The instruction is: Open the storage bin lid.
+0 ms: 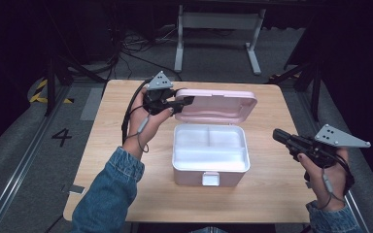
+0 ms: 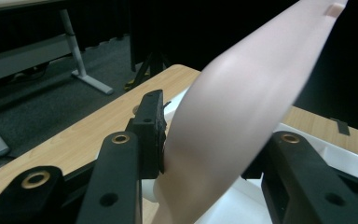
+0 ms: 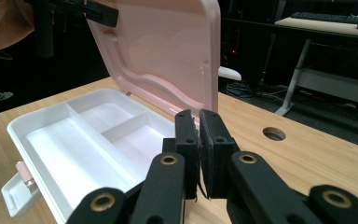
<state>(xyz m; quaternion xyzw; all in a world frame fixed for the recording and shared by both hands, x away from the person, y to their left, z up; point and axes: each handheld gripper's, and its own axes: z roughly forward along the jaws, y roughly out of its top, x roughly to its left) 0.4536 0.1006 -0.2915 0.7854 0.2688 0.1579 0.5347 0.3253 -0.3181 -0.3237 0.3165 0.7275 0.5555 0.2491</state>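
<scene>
A pink box (image 1: 190, 176) with a white divided inside (image 3: 70, 154) stands in the middle of the wooden table. Its pink lid (image 1: 218, 104) is raised behind it and leans back. My left gripper (image 1: 182, 103) is shut on the lid's left corner. In the left gripper view the lid (image 2: 242, 102) runs between the jaws, and one pad (image 2: 156, 130) presses on it. My right gripper (image 1: 278, 135) hovers to the right of the box, shut with nothing in it. In the right gripper view its pads (image 3: 199, 126) meet in front of the lid (image 3: 168, 51). The box's compartments are empty.
The white latch (image 1: 211, 178) hangs open on the box's front wall. A round cable hole (image 3: 273, 134) is in the table (image 1: 126, 189) beyond the box. A small dark tag (image 1: 76, 190) lies near the front left corner. A desk frame (image 1: 218, 36) stands beyond the table.
</scene>
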